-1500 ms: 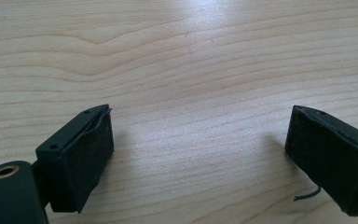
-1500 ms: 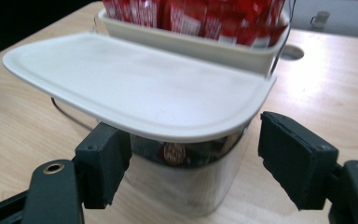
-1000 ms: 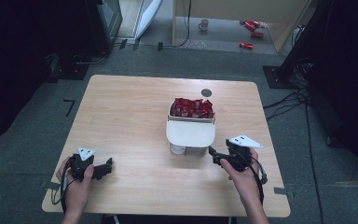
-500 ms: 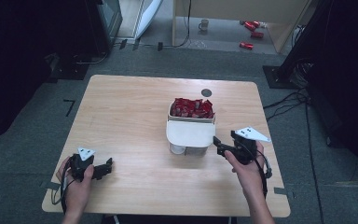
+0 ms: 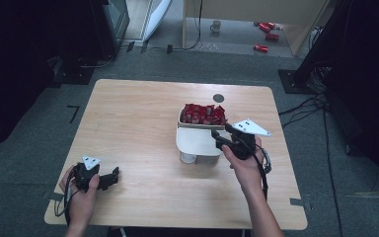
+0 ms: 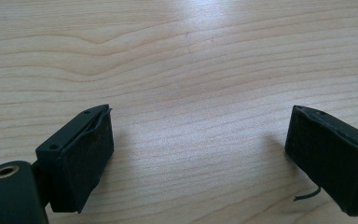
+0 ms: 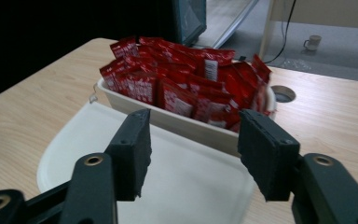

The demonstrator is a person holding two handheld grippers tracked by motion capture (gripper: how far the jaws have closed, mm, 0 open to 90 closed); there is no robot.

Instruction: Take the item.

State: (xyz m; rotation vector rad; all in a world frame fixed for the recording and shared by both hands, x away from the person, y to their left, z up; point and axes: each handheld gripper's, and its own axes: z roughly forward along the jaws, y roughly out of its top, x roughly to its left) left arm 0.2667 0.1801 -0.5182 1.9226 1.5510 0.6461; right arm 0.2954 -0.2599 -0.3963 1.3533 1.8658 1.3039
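Observation:
A cream tray point(image 5: 186, 123) packed with several red packets point(image 5: 203, 113) stands just right of the table's middle. A white flat-topped tub or lid point(image 5: 195, 143) lies against its near side. My right gripper point(image 5: 218, 137) hovers over the right edge of that white piece and points toward the tray. In the right gripper view the packets point(image 7: 186, 79) and tray rim point(image 7: 168, 119) lie beyond the right gripper point(image 7: 193, 149), which is open; its jaws have just been closing, with nothing between them. My left gripper point(image 5: 111, 178) rests at the table's near left, open over bare wood point(image 6: 200, 154).
A round dark hole point(image 5: 218, 98) sits in the tabletop behind the tray. On the floor beyond the table are a mug point(image 5: 217, 25) and red cans point(image 5: 264, 29). Cables trail on the floor to the right point(image 5: 306, 106).
My right gripper has risen and moved left and forward, from beside the white piece to above its right edge, nearer the tray. Its jaws stand narrower. The left hand has stayed put.

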